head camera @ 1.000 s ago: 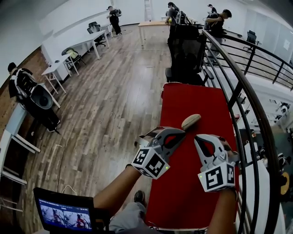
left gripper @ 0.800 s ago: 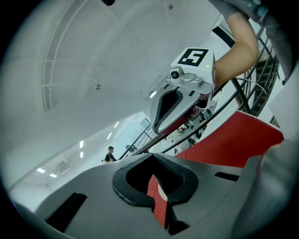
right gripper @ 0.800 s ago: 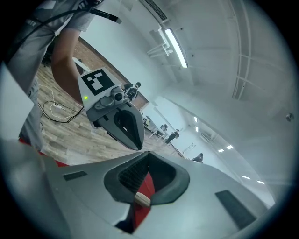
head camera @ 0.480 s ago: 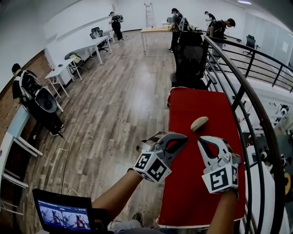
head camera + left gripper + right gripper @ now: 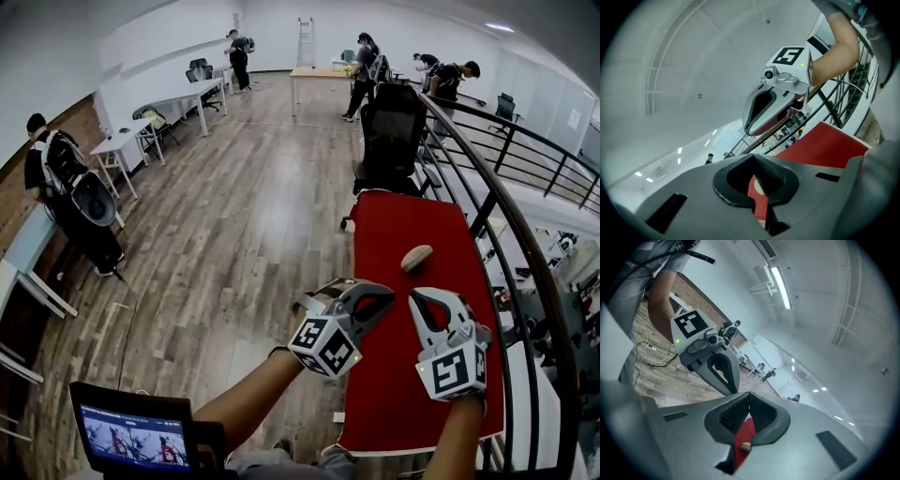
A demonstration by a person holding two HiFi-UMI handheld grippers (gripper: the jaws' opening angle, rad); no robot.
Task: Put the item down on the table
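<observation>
Black office chair (image 5: 394, 131), curved black railing (image 5: 497, 192), wooden floor (image 5: 234, 244), small screen (image 5: 131, 438) (lit, bottom left), white desks (image 5: 183, 89)

Red table, grey claws, brown floor

At lower right the table (image 5: 403, 394) is plain bright red, and the item (image 5: 416, 258) on it is pale tan. The left claw (image 5: 382, 293) and right claw (image 5: 419, 298) are grey, with black-and-white square patterns on their cubes (image 5: 326, 345). The floor (image 5: 234, 234) at centre left is brown wood-grain planks. The chair (image 5: 394, 131) and railing (image 5: 511, 253) are black.
</observation>
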